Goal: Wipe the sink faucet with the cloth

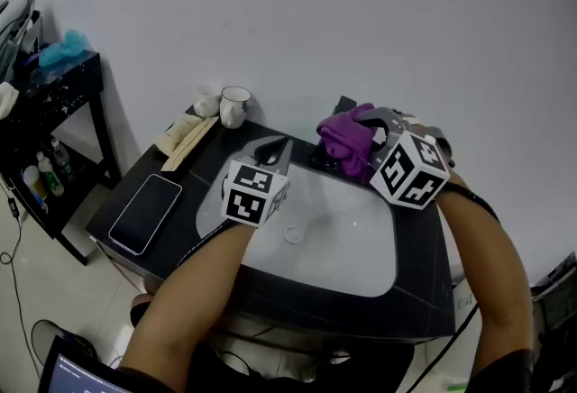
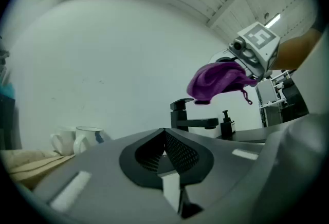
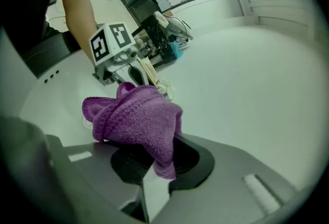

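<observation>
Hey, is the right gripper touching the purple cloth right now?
Touching. The right gripper view shows the purple cloth clamped between the jaws of the right gripper, bunched up above them.

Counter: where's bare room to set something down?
Free: the strip between phone and basin, and the front rim below the basin. Basin floor is bare but for the drain. Crowded: back-left corner with mugs and a beige bundle; around the faucet, where the right tool holds the cloth.
</observation>
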The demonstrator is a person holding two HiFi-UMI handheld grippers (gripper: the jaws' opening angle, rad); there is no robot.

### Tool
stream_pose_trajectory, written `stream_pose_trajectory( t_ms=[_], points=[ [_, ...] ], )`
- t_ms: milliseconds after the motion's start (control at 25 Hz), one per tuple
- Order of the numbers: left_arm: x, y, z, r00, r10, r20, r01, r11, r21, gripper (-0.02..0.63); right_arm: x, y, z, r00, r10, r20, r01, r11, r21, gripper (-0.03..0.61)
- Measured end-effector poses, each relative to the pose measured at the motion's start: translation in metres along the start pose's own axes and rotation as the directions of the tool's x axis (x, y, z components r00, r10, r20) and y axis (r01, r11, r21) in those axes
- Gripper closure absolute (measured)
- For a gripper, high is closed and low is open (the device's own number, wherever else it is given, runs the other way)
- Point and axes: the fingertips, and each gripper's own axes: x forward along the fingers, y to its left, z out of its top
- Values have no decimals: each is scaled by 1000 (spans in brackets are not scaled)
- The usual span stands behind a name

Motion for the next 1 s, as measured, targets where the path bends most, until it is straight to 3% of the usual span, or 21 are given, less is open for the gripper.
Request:
stream_pose_trajectory(
  t_ms=[360,600,1000],
  points=[
    [-7,7,-10,999,29,-40,-29,1000,-9,595,-4,34,-15,999,41,-26,-40,998,39,512],
    [-4,-1,-10,999,6,-36,-6,1000,4,595,39,23,-47,995,19,-94,-6,991,133,512],
    [0,-6,-8,1000,-18,-25,19,1000,25,595,74,16,-65,989,39,-145,-15,986,163,512]
  ],
)
